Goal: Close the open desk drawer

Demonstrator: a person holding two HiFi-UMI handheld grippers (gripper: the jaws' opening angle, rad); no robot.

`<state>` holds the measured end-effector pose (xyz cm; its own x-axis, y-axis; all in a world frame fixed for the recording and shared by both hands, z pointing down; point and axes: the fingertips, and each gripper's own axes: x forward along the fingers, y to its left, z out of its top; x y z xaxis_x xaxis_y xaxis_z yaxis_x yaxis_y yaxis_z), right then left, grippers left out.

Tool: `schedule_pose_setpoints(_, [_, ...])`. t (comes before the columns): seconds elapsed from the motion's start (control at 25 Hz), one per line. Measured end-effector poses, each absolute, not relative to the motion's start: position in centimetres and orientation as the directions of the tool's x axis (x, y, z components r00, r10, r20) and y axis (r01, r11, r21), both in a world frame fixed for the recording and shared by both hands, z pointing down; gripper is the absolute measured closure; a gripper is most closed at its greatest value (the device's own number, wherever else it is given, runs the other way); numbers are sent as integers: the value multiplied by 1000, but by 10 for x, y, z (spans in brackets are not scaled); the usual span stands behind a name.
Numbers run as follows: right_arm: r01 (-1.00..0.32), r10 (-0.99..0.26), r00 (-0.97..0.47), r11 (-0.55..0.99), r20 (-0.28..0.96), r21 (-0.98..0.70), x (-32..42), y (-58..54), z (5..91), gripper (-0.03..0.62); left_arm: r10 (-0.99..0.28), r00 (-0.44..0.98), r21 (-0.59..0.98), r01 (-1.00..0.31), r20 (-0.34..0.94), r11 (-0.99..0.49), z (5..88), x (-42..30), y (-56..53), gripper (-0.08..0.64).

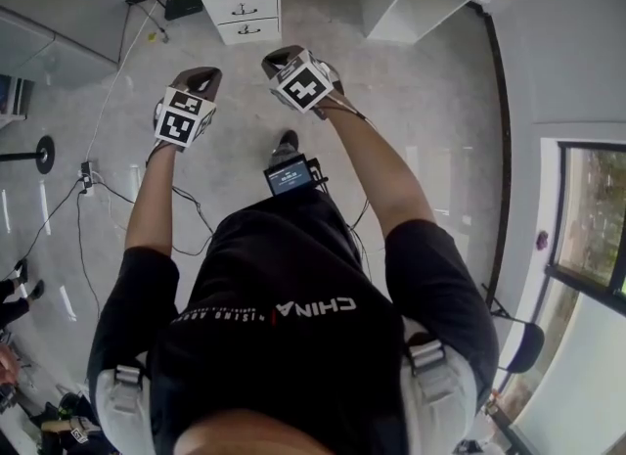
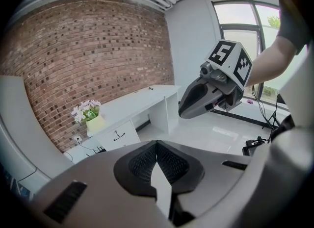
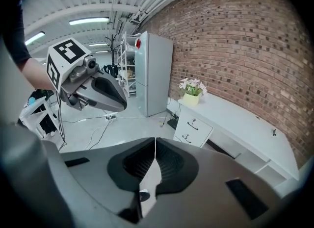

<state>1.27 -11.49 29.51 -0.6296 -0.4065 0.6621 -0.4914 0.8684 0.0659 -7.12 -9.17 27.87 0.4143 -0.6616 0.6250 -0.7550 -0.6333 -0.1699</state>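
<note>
Approach step: the left gripper (image 1: pixel 200 75) and right gripper (image 1: pixel 281 56) are both clenched on nothing, well apart from the desk drawers (image 1: pixel 239 5) ahead. Next, step closer and push the open 1 in.

Brick wall (image 2: pixel 88 40), grey floor (image 1: pixel 430 101), window (image 1: pixel 592 218), ceiling lights (image 3: pixel 88 21).

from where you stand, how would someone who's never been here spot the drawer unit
Find the brick wall; a long white desk runs along its foot. The drawer unit sits under the desk end that carries the potted flowers. It alone shows stacked white fronts with dark handles; the desk bays beside it are open.
</note>
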Motion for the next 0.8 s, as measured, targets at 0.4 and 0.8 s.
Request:
schedule_pose_setpoints(0.4, [-516, -432, -596, 852, 677, 89, 50, 16, 286, 575, -640, 447, -121, -754, 625, -645, 278, -38, 32, 548])
schedule_pose_setpoints(0.8, [-515, -443, -580, 849, 683, 113, 102, 57, 275, 575, -636, 438, -124, -755, 636, -644, 279, 2, 72, 548])
